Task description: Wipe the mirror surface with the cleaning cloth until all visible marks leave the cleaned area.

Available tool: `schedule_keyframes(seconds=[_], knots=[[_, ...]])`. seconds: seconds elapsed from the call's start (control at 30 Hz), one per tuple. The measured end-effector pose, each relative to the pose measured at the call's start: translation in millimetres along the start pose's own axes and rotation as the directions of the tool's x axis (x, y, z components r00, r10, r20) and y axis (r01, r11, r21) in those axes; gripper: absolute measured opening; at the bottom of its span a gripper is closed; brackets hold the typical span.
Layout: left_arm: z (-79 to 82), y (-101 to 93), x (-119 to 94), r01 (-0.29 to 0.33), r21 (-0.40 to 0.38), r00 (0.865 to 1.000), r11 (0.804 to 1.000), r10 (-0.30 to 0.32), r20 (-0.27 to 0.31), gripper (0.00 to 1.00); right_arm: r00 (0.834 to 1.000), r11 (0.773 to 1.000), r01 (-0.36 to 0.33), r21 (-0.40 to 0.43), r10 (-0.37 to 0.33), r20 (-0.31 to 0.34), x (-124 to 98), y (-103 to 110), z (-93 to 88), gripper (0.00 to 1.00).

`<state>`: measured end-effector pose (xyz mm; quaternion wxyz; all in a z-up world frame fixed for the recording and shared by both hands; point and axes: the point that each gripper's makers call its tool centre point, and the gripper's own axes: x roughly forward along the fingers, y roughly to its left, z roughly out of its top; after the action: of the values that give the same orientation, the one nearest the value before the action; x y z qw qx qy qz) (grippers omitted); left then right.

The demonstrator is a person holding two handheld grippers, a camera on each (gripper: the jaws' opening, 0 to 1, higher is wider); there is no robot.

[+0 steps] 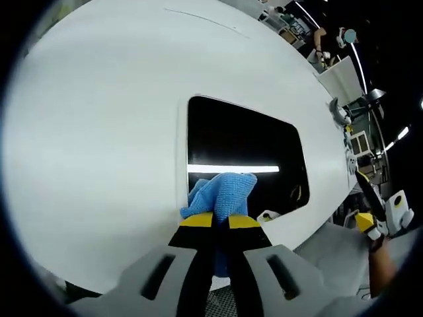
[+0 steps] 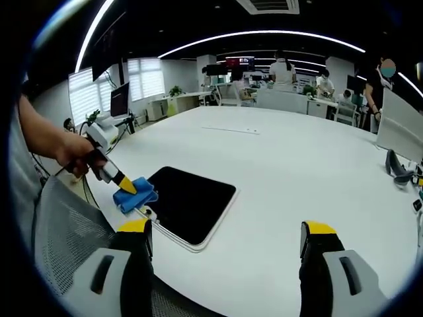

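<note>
A dark rectangular mirror [image 1: 244, 155] with a white rim lies flat on the white table [image 1: 99, 132]. It reflects a ceiling light strip. My left gripper [image 1: 221, 220] is shut on a blue cleaning cloth [image 1: 221, 191], which rests at the mirror's near edge. In the right gripper view the mirror [image 2: 192, 201] lies near the table's front left, with the blue cloth [image 2: 135, 195] at its left corner, held by the left gripper [image 2: 127, 184] in a person's hand. My right gripper [image 2: 228, 241] is open above the table, right of the mirror, with nothing between its fingers.
The white table [image 2: 297, 165] stretches far behind the mirror. A grey mesh chair back [image 2: 66, 238] stands at the table's front left. A dark clip-like object [image 2: 396, 168] lies at the far right edge. Desks, monitors and people fill the office behind.
</note>
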<state>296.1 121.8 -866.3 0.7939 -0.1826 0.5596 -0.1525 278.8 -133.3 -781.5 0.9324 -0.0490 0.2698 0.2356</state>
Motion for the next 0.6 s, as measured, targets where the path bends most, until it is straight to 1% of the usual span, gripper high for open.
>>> schedule_keyframes(seconds=[0.33,0.6], knots=[[19.1,1.3,8,-0.001,0.009,1.0,1.0,0.001,0.004,0.02,1.0,1.0,0.002,-0.001,-0.002,-0.005,0,0,-0.6,0.91],[31.0,1.0,11,0.001,0.011,1.0,1.0,-0.001,0.008,0.02,1.0,1.0,-0.003,-0.001,0.003,-0.009,0,1,-1.2,0.92]])
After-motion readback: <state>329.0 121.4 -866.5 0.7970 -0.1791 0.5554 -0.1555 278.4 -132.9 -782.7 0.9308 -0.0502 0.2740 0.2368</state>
